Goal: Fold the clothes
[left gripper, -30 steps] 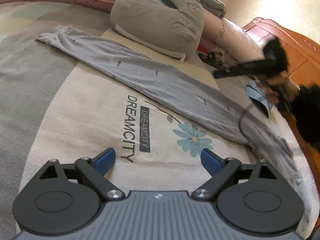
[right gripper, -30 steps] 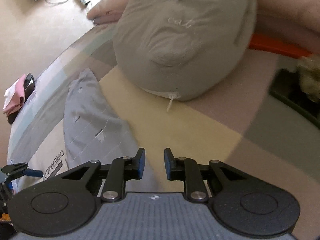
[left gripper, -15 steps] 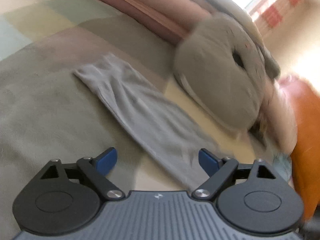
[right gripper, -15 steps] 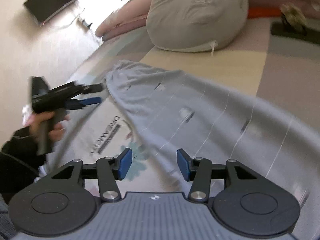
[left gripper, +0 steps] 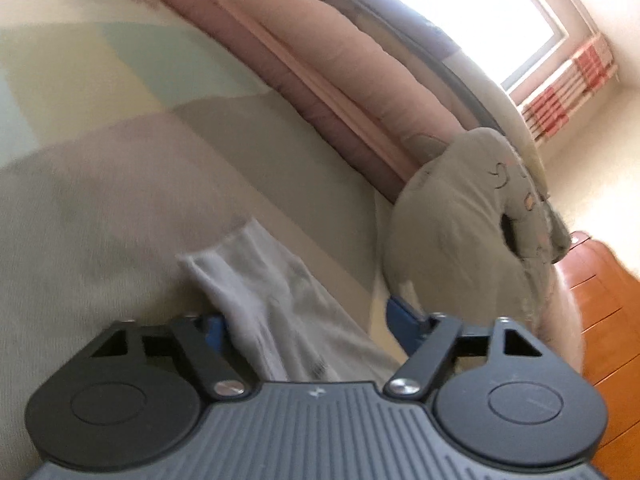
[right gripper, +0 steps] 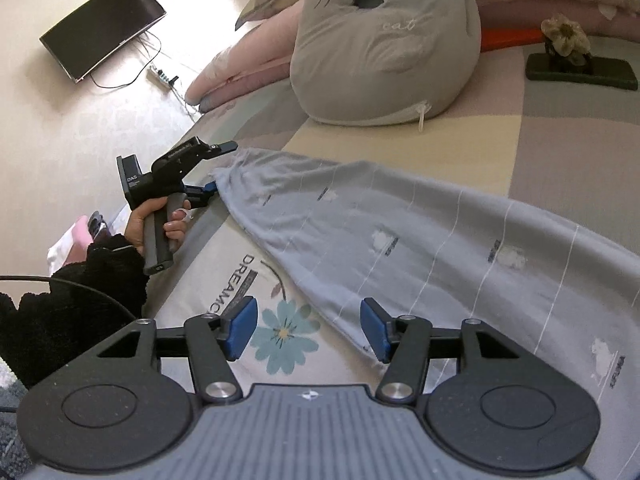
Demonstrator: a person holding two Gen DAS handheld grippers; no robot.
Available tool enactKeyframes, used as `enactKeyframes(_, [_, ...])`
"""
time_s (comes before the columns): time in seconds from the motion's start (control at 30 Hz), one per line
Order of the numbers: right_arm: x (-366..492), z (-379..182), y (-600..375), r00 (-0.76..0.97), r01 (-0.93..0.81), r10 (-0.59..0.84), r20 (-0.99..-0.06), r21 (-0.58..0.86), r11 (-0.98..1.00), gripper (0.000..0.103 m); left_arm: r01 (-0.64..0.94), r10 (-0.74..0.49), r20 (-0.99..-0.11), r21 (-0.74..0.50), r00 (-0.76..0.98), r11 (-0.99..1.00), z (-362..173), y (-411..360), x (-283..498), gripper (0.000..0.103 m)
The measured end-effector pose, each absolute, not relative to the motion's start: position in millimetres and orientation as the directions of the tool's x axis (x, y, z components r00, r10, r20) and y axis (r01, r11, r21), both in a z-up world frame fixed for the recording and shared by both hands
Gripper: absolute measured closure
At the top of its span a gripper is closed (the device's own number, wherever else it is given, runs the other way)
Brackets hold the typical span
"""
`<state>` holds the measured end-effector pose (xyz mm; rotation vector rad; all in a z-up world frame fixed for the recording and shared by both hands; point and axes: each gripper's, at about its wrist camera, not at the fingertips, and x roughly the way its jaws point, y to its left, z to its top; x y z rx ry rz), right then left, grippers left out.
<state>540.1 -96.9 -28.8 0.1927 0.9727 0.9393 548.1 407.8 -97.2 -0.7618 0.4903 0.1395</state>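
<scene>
One garment in play: a long grey garment [right gripper: 420, 240] with thin white stripes and small printed marks, lying flat and stretched diagonally across the bed [right gripper: 568, 152]. Its narrow end points toward the bed's far left edge; the wider part runs off the right of the right wrist view.

Left hand-held gripper [right gripper: 214, 168]: straddles the narrow end. In the left wrist view the cloth end [left gripper: 256, 296] lies between the blue pads [left gripper: 402, 314]; jaws are closing, but a gap shows beside the right pad, so not yet clamped. Frame is blurred; contact on the left pad cannot be settled. A hand [right gripper: 160, 220] in a black fuzzy sleeve [right gripper: 80, 292] carries this tool.

Right hand-held gripper [right gripper: 308, 330]: released, jaws opening, poised above the garment's near edge. The hem passes just inside the right pad; the flower print on the bed sheet [right gripper: 286, 336] shows between the jaws. Nothing gripped.

Surroundings: grey cat-face cushion [right gripper: 384, 48] just beyond the garment, pink rolled bedding [right gripper: 240, 68] behind it, a dark flat object with a dried flower [right gripper: 580, 68] on the bed at right, a screen [right gripper: 104, 28] on the floor.

Step, as judged: taking hold of the two ends before the first fold. Next move calls for both tools to pinch the cloth fully, then lift the narrow end over toward the wide part, keeping edges aligned.
</scene>
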Motion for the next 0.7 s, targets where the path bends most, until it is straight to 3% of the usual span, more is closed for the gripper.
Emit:
enactKeyframes(0.07, [541,-30,-97,0.224,-0.588,0.751,-0.621,0.528,0.613,0.041,-0.345,0.003,-0.509,-0.578,0.860,0.740,-98,410,553,0.079])
enactKeyframes(0.13, [541,-30,-97,0.229,-0.583,0.748,-0.622,0.528,0.618,0.041,-0.381,0.032,-0.548,-0.537,0.836,0.752,-96,413,556,0.091])
enactKeyframes(0.3, [543,-32,-98,0.242,-0.569,0.742,-0.626,0.528,0.631,0.040,-0.368,0.044,-0.554,-0.490,0.831,0.790,-80,414,557,0.094])
enactKeyframes(0.57, [546,-35,-101,0.266,-0.550,0.732,-0.628,0.525,0.650,0.040,-0.268,0.059,-0.407,-0.478,0.912,0.836,-45,409,553,0.094])
enactKeyframes(0.63, [546,-38,-102,0.265,-0.546,0.730,-0.630,0.526,0.652,0.040,-0.287,0.069,-0.433,-0.461,0.899,0.840,-53,413,557,0.094])
enactKeyframes(0.7, [547,-40,-102,0.266,-0.541,0.726,-0.634,0.525,0.657,0.039,-0.327,0.084,-0.487,-0.440,0.870,0.836,-64,418,562,0.086])
